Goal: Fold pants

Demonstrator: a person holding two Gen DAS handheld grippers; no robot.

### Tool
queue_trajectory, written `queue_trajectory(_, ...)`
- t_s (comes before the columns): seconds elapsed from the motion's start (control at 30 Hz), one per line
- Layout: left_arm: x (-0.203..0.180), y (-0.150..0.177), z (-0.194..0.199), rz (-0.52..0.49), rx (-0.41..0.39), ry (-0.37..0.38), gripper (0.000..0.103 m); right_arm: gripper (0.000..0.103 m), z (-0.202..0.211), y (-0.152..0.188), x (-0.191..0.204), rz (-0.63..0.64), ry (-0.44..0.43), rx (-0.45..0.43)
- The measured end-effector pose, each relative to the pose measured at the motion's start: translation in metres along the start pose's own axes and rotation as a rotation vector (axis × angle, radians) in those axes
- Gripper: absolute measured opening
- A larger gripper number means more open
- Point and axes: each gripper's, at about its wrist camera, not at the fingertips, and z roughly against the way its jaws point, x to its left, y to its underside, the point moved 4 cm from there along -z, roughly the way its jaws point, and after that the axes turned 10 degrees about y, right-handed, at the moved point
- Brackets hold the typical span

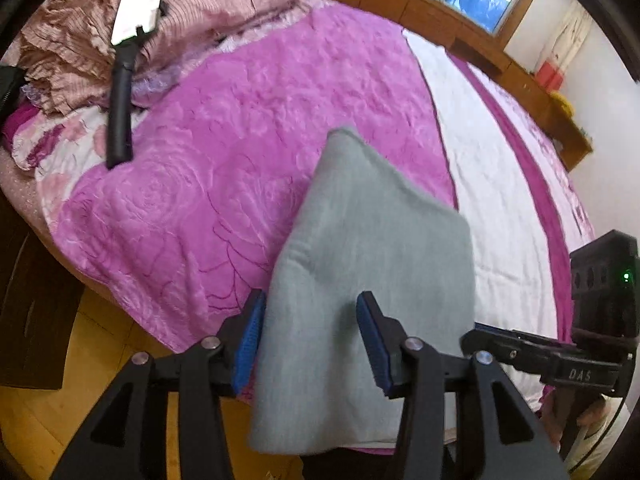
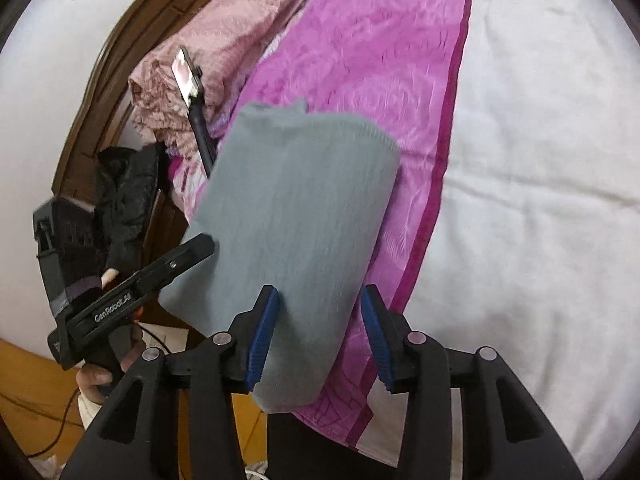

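The grey pants (image 1: 360, 264) lie folded into a compact rectangle near the bed's front edge, across the pink quilt and white sheet. My left gripper (image 1: 312, 340) is open, its blue pads either side of the pants' near end. The pants (image 2: 296, 216) also show in the right wrist view. My right gripper (image 2: 320, 340) is open over their near right edge. The right gripper shows in the left wrist view (image 1: 532, 352) at the pants' right side. The left gripper shows in the right wrist view (image 2: 176, 264), touching the pants' left edge.
A pink rose-pattern quilt (image 1: 240, 160) covers the bed, with a white sheet (image 1: 492, 184) to the right. A phone on a black selfie stick (image 1: 124, 80) lies on crumpled pink bedding (image 1: 68, 40) at the head. A dark jacket (image 2: 124, 200) hangs left. Wooden floor (image 1: 36, 420) lies below.
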Motion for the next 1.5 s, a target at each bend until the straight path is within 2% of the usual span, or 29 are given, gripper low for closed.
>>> queue_trajectory(0.17,0.008,0.003,-0.016,0.025,0.014,0.008,0.051,0.038,-0.012,0.000,0.004,0.009,0.000,0.001)
queue_trajectory(0.27,0.012,0.003,-0.022,0.044,0.007,0.029,0.055,0.044,-0.022,-0.003,0.005,-0.003,0.000,-0.008)
queue_trajectory(0.47,0.018,0.005,-0.027,0.061,-0.017,0.058,0.056,0.048,-0.038,-0.013,0.010,-0.047,-0.048,-0.028)
queue_trajectory(0.5,0.019,0.005,-0.027,0.067,-0.027,0.072,0.055,0.046,-0.038,-0.014,0.012,-0.040,-0.052,-0.034)
queue_trajectory(0.57,0.020,0.007,-0.025,0.087,-0.038,0.124,0.042,0.039,-0.035,-0.014,0.017,-0.015,-0.060,-0.056)
queue_trajectory(0.63,0.022,0.007,-0.025,0.119,-0.041,0.160,0.039,0.026,-0.027,-0.013,0.020,0.012,-0.073,-0.075)
queue_trajectory(0.77,0.016,0.008,-0.017,0.129,-0.046,0.154,0.034,0.016,-0.008,-0.016,0.027,0.039,-0.130,-0.091)
queue_trajectory(0.87,0.001,0.008,-0.008,0.104,-0.059,0.150,0.031,0.015,0.010,-0.018,0.034,0.085,-0.142,-0.121)
queue_trajectory(1.03,-0.028,0.006,-0.004,0.112,-0.066,0.211,0.031,0.015,0.044,-0.024,0.027,0.124,-0.151,-0.151)
queue_trajectory(1.2,-0.074,-0.001,-0.009,0.055,-0.069,0.263,0.030,0.015,0.081,-0.035,-0.001,0.138,-0.137,-0.156)
queue_trajectory(1.5,-0.174,-0.030,-0.041,-0.083,-0.055,0.340,0.030,0.015,0.157,-0.062,-0.067,0.119,-0.097,-0.244)
